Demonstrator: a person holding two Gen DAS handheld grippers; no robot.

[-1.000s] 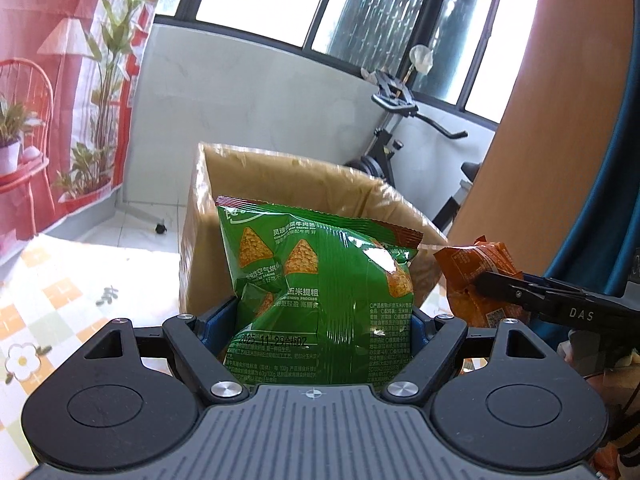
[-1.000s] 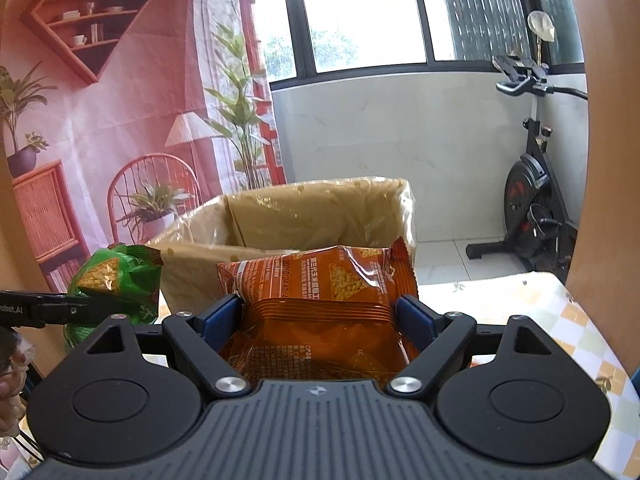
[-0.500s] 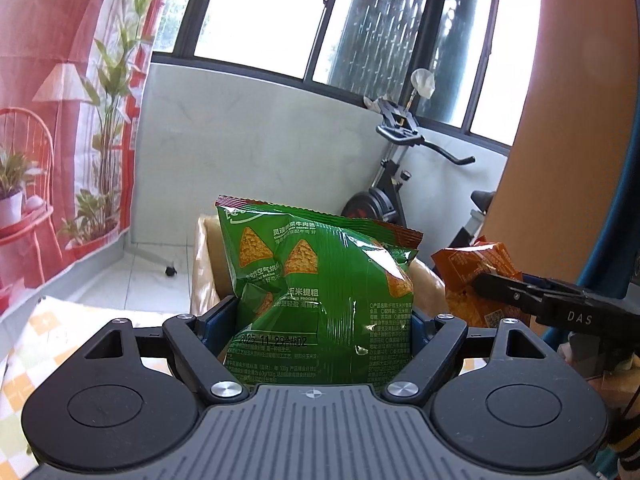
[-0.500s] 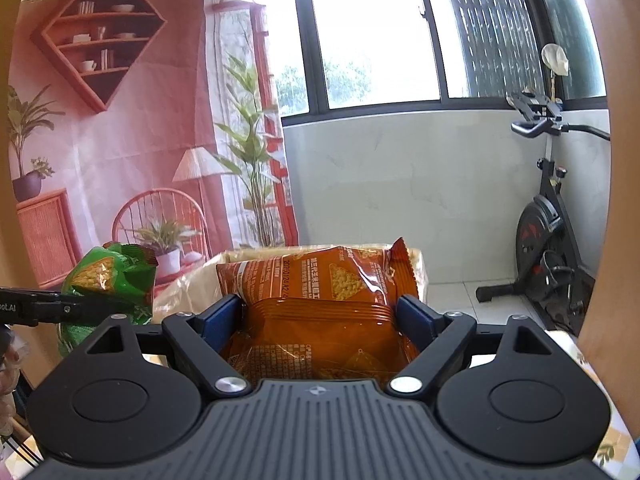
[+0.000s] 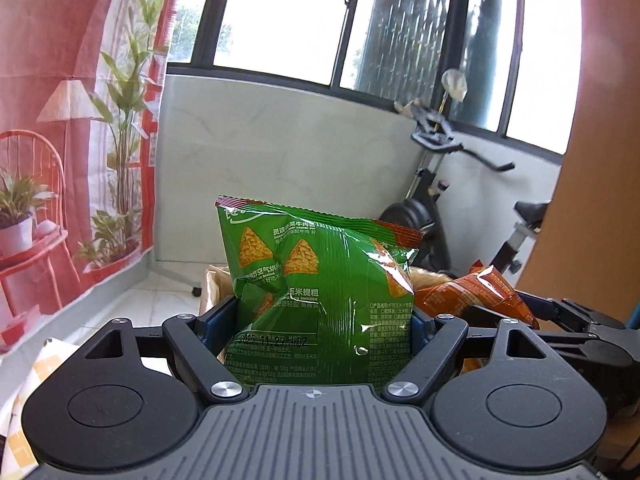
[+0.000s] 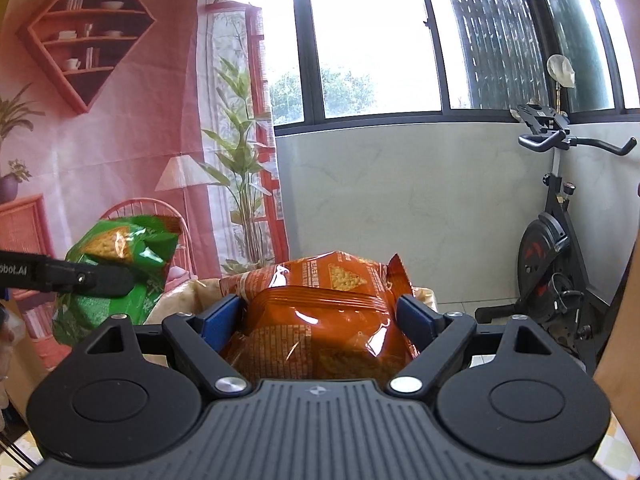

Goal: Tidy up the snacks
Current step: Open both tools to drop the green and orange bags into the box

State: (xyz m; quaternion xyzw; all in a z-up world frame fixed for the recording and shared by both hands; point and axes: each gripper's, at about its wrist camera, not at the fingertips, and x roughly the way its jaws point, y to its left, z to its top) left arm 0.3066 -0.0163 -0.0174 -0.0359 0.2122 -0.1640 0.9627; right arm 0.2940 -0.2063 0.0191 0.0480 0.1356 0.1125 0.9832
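Both bags have come up and forward toward the box over the last second. A second ago the box (image 5: 218,280) filled the middle of each wrist view, its open mouth plain to see; now only a sliver of its rim shows behind and below each bag, and the window wall and exercise bike (image 6: 560,264) take up most of the background.

The left gripper (image 5: 320,320) has its fingers clenched on the green bag (image 5: 320,280), which stands upright between them with its sealed top edge above the box rim. The right gripper (image 6: 320,316) likewise grips the orange bag (image 6: 324,304), pads pressed into its sides so the foil bulges. Neither grip has shifted: each bag sits between the fingers just as it did before.

The two bags ride side by side, the orange one just to the right of the green one, both above the near edge of the box. My reading is that the carry is nearly over and the bags are about to go into the box. The bench (image 5: 36,368) shows only at the lower left corner, beside the box.
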